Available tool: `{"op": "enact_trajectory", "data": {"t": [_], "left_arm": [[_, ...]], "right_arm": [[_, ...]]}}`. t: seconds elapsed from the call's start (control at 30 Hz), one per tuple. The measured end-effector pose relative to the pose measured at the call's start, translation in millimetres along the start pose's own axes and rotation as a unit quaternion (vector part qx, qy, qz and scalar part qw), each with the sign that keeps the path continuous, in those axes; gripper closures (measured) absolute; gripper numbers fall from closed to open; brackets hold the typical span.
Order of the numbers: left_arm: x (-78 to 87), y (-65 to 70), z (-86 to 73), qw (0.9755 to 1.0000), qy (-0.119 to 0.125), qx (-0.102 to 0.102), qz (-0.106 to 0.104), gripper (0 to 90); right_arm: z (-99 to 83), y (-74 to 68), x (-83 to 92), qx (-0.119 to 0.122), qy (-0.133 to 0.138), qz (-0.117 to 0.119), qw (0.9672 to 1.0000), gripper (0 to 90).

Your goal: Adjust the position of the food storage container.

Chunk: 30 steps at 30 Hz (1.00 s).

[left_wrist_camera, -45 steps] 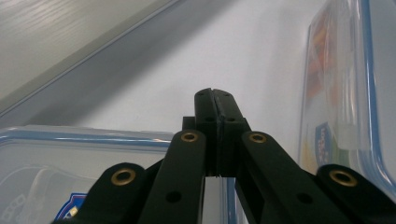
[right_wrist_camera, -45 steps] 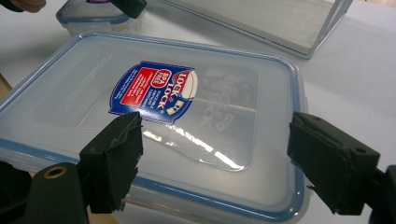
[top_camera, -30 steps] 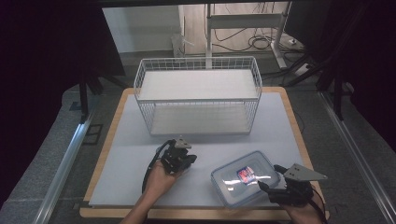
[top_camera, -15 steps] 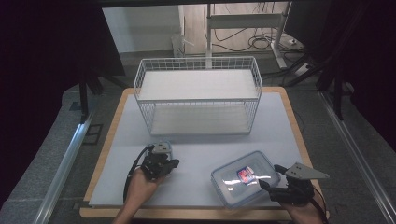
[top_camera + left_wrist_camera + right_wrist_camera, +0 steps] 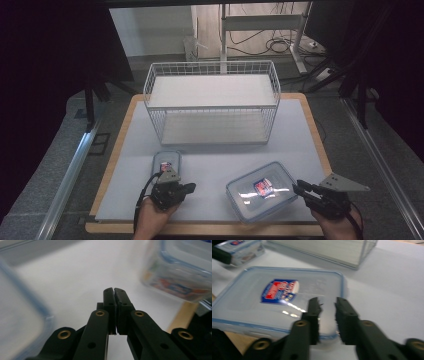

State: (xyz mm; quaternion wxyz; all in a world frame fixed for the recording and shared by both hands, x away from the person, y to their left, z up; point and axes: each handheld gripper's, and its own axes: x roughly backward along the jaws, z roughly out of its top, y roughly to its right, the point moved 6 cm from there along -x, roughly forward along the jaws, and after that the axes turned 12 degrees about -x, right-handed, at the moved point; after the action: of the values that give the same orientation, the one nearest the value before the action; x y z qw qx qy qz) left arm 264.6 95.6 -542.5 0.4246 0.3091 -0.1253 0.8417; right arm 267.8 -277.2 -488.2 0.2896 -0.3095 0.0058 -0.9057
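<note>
A large clear container with a blue-rimmed lid and a label (image 5: pixel 261 192) (image 5: pixel 257 315) lies near the front right of the board. My right gripper (image 5: pixel 296 187) (image 5: pixel 327 301) points left over its right edge. Its jaws have just been closing and stand a narrow gap apart, with bare lid showing through the gap. A smaller container of the same kind (image 5: pixel 167 161) (image 5: pixel 239 247) lies at the front left. My left gripper (image 5: pixel 191 188) (image 5: pixel 114 290) is shut on nothing, just in front of the smaller container and pointing right at the large container (image 5: pixel 175 270).
A white wire basket (image 5: pixel 210 65) with a shelf stands at the back middle of the pale board (image 5: pixel 300 135). The wooden front edge runs right under both hands. Dark floor, rails and cables surround the table.
My left gripper has drawn back to the left and toward the person, uncovering the smaller container. The right hand has stayed by the large container.
</note>
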Motion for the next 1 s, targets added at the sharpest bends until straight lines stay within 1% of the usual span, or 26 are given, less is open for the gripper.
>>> {"op": "enact_trajectory", "data": {"t": [0.03,0.1,0.17,0.2,0.23,0.3,0.33,0.4,0.43,0.47,0.53,0.57,0.6,0.63,0.67,0.7,0.73,0.77,0.8,0.83,0.87,0.93,1.0], "left_arm": [[-1.6,4.7,0.5,1.0000,0.001,-0.006,-0.003,88.3],[-3.9,12.9,0.7,0.9998,0.005,-0.012,-0.012,88.1],[-5.6,19.1,-0.4,0.9997,0.005,-0.013,-0.020,87.8],[-5.6,19.1,-0.4,0.9997,0.005,-0.013,-0.020,87.7],[-5.9,24.1,-1.3,0.9995,0.009,-0.014,-0.027,87.5],[-5.7,28.9,-1.8,0.9993,0.011,-0.017,-0.032,87.3],[-5.7,28.9,-1.8,0.9993,0.011,-0.017,-0.032,87.1],[-6.2,34.9,-2.7,0.9990,0.013,-0.018,-0.039,87.0],[-6.5,36.6,-3.1,0.9989,0.012,-0.019,-0.041,86.9],[-7.2,40.5,-3.5,0.9986,0.011,-0.022,-0.047,86.7],[-7.5,42.5,-3.7,0.9985,0.011,-0.024,-0.049,86.7],[-7.8,46.0,-3.6,0.9983,0.010,-0.027,-0.052,86.6],[-7.9,47.5,-3.7,0.9981,0.010,-0.027,-0.054,86.6],[-8.1,49.0,-4.0,0.9980,0.010,-0.027,-0.056,86.4],[-8.3,50.6,-4.5,0.9979,0.009,-0.027,-0.058,86.4],[-8.5,52.2,-5.3,0.9978,0.009,-0.027,-0.060,86.3],[-8.5,52.2,-5.3,0.9978,0.009,-0.027,-0.060,86.3],[-8.6,54.2,-6.6,0.9977,0.006,-0.027,-0.062,86.1],[-8.7,55.0,-7.3,0.9977,0.005,-0.028,-0.062,86.1],[-8.8,55.9,-8.2,0.9976,0.003,-0.029,-0.062,86.0],[-8.5,55.6,-8.7,0.9977,0.001,-0.031,-0.061,85.6],[-7.9,53.7,-8.3,0.9978,0.004,-0.027,-0.060,85.5],[-7.4,51.7,-8.7,0.9979,0.004,-0.024,-0.059,85.3]], "right_arm": [[-0.5,2.8,1.6,0.001,-0.002,-0.006,1.0000,81.2],[-2.7,10.8,3.5,0.000,-0.012,-0.032,0.9994,86.7],[-6.9,18.8,3.9,-0.003,-0.027,-0.054,0.9982,89.4],[-9.9,22.5,3.5,-0.006,-0.037,-0.063,0.9973,89.9],[-13.2,25.4,2.2,-0.010,-0.048,-0.066,0.9966,90.0],[-20.2,27.5,-2.5,-0.022,-0.070,-0.061,0.9954,90.0],[-20.2,27.5,-2.5,-0.022,-0.070,-0.061,0.9954,90.0],[-26.9,25.0,-9.1,-0.021,-0.093,-0.054,0.9940,90.0],[-28.9,24.3,-10.5,-0.015,-0.100,-0.062,0.9929,90.0],[-31.0,23.4,-11.1,-0.013,-0.111,-0.062,0.9918,90.0],[-31.8,23.1,-11.4,-0.013,-0.115,-0.060,0.9915,90.0],[-37.7,19.0,-14.9,-0.012,-0.126,-0.048,0.9908,90.0],[-39.7,17.4,-16.0,-0.009,-0.131,-0.045,0.9903,90.0],[-41.2,14.5,-17.0,-0.011,-0.135,-0.036,0.9901,90.0],[-41.0,10.6,-19.0,-0.014,-0.132,-0.018,0.9909,90.0],[-40.6,5.8,-20.7,-0.018,-0.134,-0.004,0.9907,90.0],[-40.6,5.8,-20.7,-0.018,-0.134,-0.004,0.9907,90.0],[-41.7,-2.7,-27.8,-0.003,-0.144,-0.001,0.9896,90.0],[-41.7,-2.7,-27.8,-0.003,-0.144,-0.001,0.9896,90.0],[-42.5,-5.8,-30.5,-0.002,-0.147,0.007,0.9891,90.0],[-45.4,-16.2,-37.6,0.003,-0.156,0.033,0.9873,90.0],[-46.8,-25.8,-41.1,0.009,-0.159,0.044,0.9863,89.8],[-48.1,-36.6,-45.8,0.022,-0.162,0.060,0.9848,89.8]]}}
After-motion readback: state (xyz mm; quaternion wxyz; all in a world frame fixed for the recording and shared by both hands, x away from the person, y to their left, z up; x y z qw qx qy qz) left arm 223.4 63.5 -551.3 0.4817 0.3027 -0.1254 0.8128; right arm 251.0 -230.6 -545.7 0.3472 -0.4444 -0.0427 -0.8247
